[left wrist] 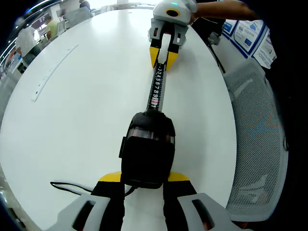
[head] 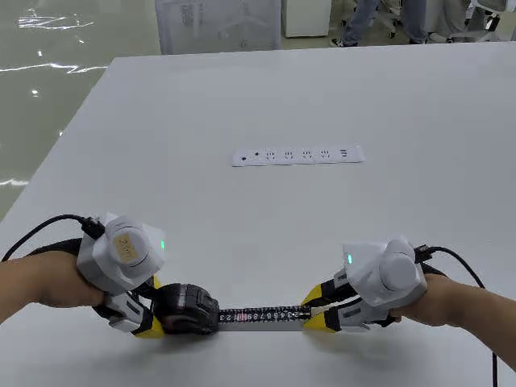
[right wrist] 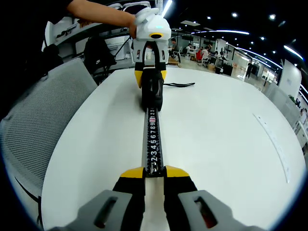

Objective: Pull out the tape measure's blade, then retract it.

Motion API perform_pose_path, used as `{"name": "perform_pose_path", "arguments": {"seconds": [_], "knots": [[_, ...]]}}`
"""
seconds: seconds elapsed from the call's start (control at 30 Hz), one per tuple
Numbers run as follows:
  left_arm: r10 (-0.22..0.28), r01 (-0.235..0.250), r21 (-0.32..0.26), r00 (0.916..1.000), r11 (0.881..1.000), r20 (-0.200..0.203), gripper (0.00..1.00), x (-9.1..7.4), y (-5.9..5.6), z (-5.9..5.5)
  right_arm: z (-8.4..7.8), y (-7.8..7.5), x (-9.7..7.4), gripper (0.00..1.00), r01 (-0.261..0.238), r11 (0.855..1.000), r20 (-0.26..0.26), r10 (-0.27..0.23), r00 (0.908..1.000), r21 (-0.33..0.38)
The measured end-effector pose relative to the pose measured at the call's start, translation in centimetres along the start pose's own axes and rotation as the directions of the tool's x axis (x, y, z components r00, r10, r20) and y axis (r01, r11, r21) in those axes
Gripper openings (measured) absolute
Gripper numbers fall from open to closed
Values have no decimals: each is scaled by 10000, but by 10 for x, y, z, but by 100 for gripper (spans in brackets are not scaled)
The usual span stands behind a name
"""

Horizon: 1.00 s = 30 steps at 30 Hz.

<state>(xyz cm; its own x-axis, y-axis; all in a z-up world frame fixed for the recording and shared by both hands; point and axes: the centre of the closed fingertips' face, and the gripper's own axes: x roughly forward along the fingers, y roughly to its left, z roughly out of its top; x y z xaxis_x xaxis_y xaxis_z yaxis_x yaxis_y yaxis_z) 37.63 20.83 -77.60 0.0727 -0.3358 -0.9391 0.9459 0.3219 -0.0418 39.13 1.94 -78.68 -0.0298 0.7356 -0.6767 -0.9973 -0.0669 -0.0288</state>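
Half done, by the look: your left gripper point(left wrist: 144, 179) clamps the case point(left wrist: 147, 149), your right gripper point(right wrist: 154, 172) pinches the blade point(right wrist: 153, 137), partly out; retracting is left.

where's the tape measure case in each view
Head view: tape measure case bottom left, held in the left gripper.
Left gripper view: case low centre.
Right gripper view: case upper centre.
Shared landmark: blade, stretched to the right gripper.
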Motion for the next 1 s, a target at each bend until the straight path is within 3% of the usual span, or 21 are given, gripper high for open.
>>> {"name": "perform_pose_path", "arguments": {"seconds": [0.97,1.0], "knots": [[-12,12,-2,10000,10000,-37,28,1,-1,1,-34,-3,-36,12,132,9999,-558,-128,9984,75],[-16,16,-9,10000,10000,-41,28,1,-1,1,-35,-3,-38,31,142,9999,-585,-137,9982,78]]}}
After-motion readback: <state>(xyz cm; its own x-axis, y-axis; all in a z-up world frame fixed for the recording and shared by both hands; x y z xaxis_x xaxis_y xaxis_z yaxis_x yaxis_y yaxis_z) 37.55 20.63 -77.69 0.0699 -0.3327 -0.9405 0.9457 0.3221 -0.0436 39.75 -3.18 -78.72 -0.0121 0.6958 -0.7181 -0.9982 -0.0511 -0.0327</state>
